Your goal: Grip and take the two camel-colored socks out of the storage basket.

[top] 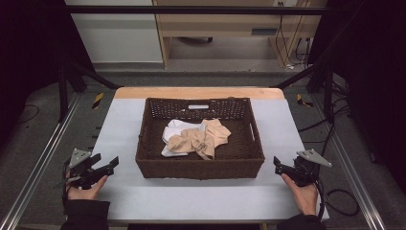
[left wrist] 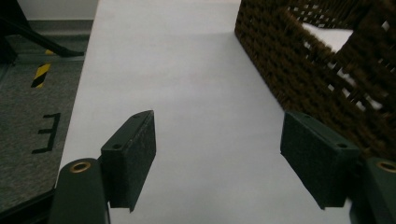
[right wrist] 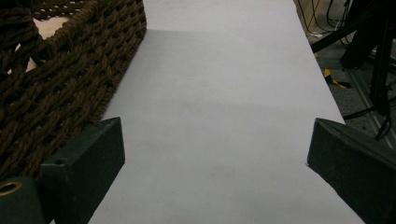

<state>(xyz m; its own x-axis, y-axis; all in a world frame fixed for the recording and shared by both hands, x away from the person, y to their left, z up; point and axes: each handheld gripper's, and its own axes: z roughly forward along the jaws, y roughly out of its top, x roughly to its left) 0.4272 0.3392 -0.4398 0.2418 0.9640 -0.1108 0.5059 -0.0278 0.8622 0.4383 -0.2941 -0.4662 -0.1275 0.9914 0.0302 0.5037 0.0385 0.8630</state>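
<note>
In the high view, the crumpled beige cloth (top: 201,139) lies in the middle of the brown wicker basket (top: 143,143), partly over a white cloth (top: 173,130), its bulk running roughly from near-left to far-right. The left tongs (top: 107,165) rest on the surface (top: 119,124) just off the basket's near-left corner, and the right tongs (top: 277,165) sit off the near-right corner; the cloths lie forward and inward from both, about equally far, perhaps slightly nearer the left. In the left gripper view, the left tongs (left wrist: 217,158) stand wide apart with nothing between them, the basket wall (left wrist: 299,70) close on the right and a patch of white showing through the weave, probably the white cloth. In the right gripper view, the right tongs (right wrist: 215,172) are likewise spread and empty, the basket (right wrist: 70,70) on the left.
</note>
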